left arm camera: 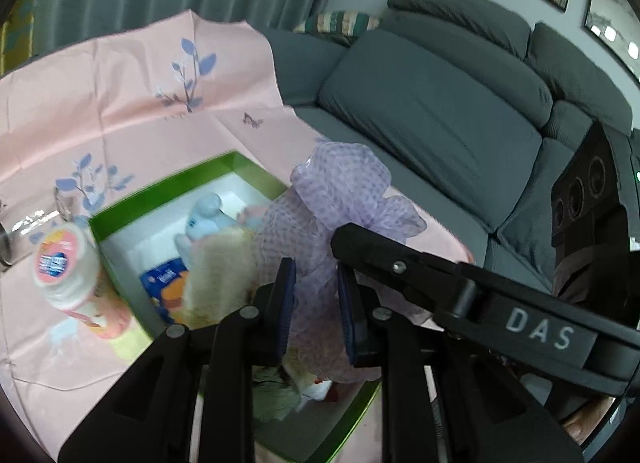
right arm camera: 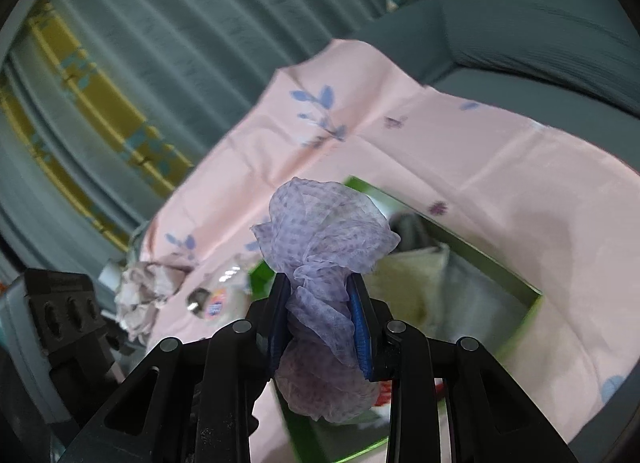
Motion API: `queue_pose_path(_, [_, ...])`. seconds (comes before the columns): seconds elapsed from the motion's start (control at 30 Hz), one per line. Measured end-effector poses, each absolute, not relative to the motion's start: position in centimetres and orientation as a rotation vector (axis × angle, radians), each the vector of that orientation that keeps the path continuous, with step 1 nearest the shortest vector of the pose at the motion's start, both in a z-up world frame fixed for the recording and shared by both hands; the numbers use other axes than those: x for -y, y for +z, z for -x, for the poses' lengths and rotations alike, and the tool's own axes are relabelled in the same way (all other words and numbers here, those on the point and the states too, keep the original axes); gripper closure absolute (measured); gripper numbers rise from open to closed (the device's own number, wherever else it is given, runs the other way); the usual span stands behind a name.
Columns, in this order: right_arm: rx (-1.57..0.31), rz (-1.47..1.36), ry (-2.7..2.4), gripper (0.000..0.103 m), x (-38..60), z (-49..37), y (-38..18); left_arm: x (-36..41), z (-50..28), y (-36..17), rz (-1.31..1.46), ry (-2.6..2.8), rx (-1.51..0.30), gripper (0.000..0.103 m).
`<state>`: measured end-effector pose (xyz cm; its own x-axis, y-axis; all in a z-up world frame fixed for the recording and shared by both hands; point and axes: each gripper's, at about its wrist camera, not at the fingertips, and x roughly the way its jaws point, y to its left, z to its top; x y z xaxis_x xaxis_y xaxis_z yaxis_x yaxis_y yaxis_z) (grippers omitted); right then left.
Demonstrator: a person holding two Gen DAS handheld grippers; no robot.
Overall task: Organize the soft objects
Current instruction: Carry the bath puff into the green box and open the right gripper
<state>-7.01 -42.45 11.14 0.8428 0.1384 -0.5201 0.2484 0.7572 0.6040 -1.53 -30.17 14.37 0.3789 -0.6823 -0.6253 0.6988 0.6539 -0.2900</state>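
A crumpled purple mesh cloth [right arm camera: 324, 231] is pinched between the blue pads of my right gripper [right arm camera: 320, 315], bulging above and below them. In the left wrist view the same purple mesh cloth [left arm camera: 348, 191] also runs between the pads of my left gripper [left arm camera: 316, 303], which is shut on it. My right gripper's black finger [left arm camera: 384, 259] crosses in from the right, just above the left pads. Both grippers hover over a green box [left arm camera: 160, 185] with a white inside. It holds a light blue plush toy [left arm camera: 204, 219], a cream towel [left arm camera: 220, 275] and a blue packet [left arm camera: 164, 279].
The green box [right arm camera: 536, 303] sits on a pink flowered sheet [left arm camera: 120, 103]. A white tub with a pink label [left arm camera: 64, 263] stands left of the box. A crumpled pale cloth [right arm camera: 144, 291] lies at the sheet's left edge. A grey sofa [left arm camera: 432, 103] and curtains are behind.
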Motion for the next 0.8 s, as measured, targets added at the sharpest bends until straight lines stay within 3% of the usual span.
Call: queue_pose_path(0.8, [-0.795,-0.668,-0.322,0.072,44.6,4.6,6.8,33.2,-0.3,9.3,-0.097,-0.785,-0.956,0.077])
